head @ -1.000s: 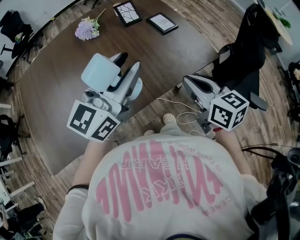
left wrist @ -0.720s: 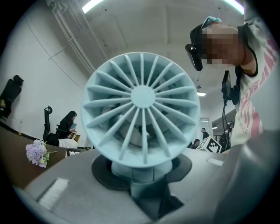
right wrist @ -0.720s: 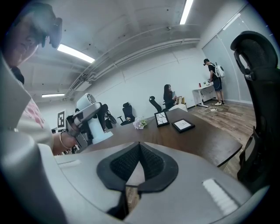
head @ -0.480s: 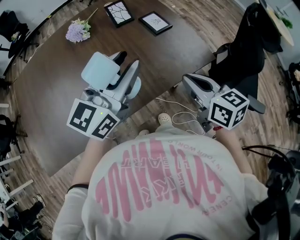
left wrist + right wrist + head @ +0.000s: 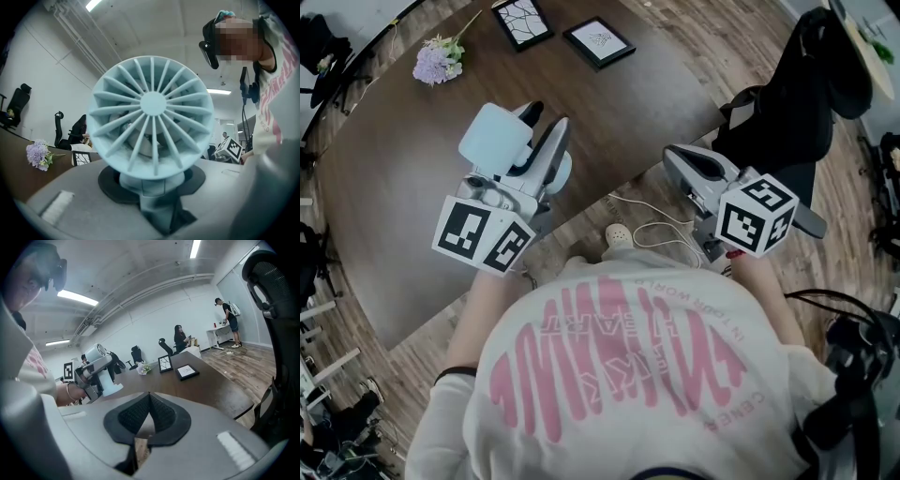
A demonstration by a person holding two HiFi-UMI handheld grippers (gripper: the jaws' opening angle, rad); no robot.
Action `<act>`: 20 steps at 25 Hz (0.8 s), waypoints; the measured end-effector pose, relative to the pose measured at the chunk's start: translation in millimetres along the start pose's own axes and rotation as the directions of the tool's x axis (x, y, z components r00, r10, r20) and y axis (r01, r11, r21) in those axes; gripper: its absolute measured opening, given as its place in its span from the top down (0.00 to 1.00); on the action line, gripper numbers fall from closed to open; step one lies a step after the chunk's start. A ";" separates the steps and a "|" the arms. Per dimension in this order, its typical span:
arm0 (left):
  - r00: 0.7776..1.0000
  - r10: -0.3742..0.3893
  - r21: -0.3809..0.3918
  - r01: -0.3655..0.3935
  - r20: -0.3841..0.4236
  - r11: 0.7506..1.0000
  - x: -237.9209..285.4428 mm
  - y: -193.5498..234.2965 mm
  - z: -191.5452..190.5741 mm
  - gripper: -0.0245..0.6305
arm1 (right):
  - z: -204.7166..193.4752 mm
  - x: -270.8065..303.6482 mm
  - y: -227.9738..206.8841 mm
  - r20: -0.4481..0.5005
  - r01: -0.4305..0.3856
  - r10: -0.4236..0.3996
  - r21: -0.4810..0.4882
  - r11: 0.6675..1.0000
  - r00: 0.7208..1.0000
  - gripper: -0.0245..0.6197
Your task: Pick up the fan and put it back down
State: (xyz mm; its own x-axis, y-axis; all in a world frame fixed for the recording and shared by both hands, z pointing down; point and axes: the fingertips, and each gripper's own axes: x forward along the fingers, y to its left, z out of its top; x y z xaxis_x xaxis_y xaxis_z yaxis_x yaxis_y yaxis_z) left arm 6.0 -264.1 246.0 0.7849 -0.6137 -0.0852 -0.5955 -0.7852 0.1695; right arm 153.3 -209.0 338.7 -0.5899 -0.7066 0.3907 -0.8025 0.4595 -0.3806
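- Pale blue plastic fan point(image 5: 152, 119) with a round ribbed grille, upright over the dark brown wooden table point(image 5: 403, 187), close to the table's near edge, grille turned back toward the left gripper's camera.
- Impossible to tell from any view whether the fan's flared foot touches the tabletop.
- Pinched at the narrow stem below the grille by the left gripper point(image 5: 154, 187), with black pads point(image 5: 110, 185) pressed against the stem from either side.
- Right gripper point(image 5: 149, 401) off the table, past the near edge and above the wood-plank floor point(image 5: 731, 28), well apart from the fan. Ribbed black pads point(image 5: 131, 416) pressed together at the tips, with nothing between them.
- Thin white cable point(image 5: 661, 225) looped on the floor just beyond the near edge, between the two grippers.
- Bunch of pale purple flowers point(image 5: 436, 58) lying near the table's far left corner.
- Two black-framed pictures point(image 5: 522, 21) point(image 5: 598, 40) flat on the table by the far edge, side by side, to the right of the flowers.
- Black office chair point(image 5: 787, 103) on the floor off the table's right corner, near the right gripper.
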 end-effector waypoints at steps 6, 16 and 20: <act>0.998 0.066 0.003 -0.066 -0.023 0.998 14.9 14.0 -23.9 0.70 | 2.5 8.6 -24.6 -0.028 -0.032 0.032 -0.004 0.999 0.999 0.95; 0.983 0.174 0.002 -0.174 -0.058 0.985 26.4 38.1 -57.3 0.70 | 2.9 29.4 -48.9 -0.083 -0.096 0.094 -0.016 0.995 0.992 0.95; 0.978 0.202 0.003 -0.202 -0.060 0.979 28.9 49.7 -67.6 0.70 | 3.8 38.2 -56.1 -0.096 -0.113 0.111 -0.017 0.993 0.989 0.95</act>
State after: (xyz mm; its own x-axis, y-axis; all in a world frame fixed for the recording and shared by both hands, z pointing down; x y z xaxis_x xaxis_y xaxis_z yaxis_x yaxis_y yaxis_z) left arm 10.7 -315.3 318.3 0.6575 -0.7534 0.0102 -0.7424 -0.6454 0.1799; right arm 176.2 -263.8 371.7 -0.6814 -0.5962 0.4245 -0.7318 0.5457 -0.4083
